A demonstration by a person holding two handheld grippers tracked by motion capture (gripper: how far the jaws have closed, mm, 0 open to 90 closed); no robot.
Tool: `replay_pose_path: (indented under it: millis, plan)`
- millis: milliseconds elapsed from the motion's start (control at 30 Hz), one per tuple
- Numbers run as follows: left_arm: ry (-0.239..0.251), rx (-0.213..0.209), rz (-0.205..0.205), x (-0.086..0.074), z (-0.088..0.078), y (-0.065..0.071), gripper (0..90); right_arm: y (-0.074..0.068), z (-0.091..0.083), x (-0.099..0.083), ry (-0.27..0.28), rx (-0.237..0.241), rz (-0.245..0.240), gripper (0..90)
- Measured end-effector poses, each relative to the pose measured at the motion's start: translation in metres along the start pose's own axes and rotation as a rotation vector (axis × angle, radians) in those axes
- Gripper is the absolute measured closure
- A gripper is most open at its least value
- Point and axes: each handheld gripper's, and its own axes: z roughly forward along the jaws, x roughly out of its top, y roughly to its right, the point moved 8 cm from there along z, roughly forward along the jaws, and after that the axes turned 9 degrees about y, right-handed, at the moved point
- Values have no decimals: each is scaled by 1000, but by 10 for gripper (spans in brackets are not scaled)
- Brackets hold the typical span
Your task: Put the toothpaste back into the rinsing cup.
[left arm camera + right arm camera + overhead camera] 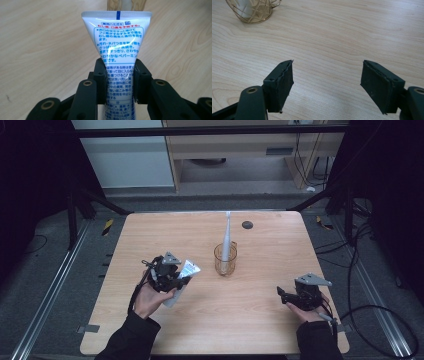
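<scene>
Toothpaste tube, white plastic with blue print [117, 50], sits clamped between the jaws of the left gripper [167, 276], lifted off the light wooden table [260, 320], just left of the gold wire cup [225, 260]. One white toothbrush [227, 237] already stands in that cup. Probably the tube goes in next; not yet done. Right gripper [327, 85] jaws stand apart, holding nothing. Count: one tube, one brush, one cup.
</scene>
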Motion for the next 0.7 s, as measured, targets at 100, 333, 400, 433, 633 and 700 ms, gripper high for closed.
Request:
replay_pose_path:
  millis: [100,333,400,433,633,700]
  plan:
    - [49,22,-8,9,-3,-3,689,0,0,0,2,-2,-1,259]
    - [179,73,-34,40,-11,-14,689,0,1,0,7,-4,-4,254]
    - [195,78,-36,45,-12,-15,689,1,1,0,8,-6,-2,253]
    - [224,86,-41,53,-12,-16,689,1,1,0,9,-6,-2,252]
    - [291,100,-49,71,-8,-16,689,1,1,1,11,-7,-2,249]
    - [305,99,-52,76,-4,-15,689,1,1,1,14,-8,-6,247]
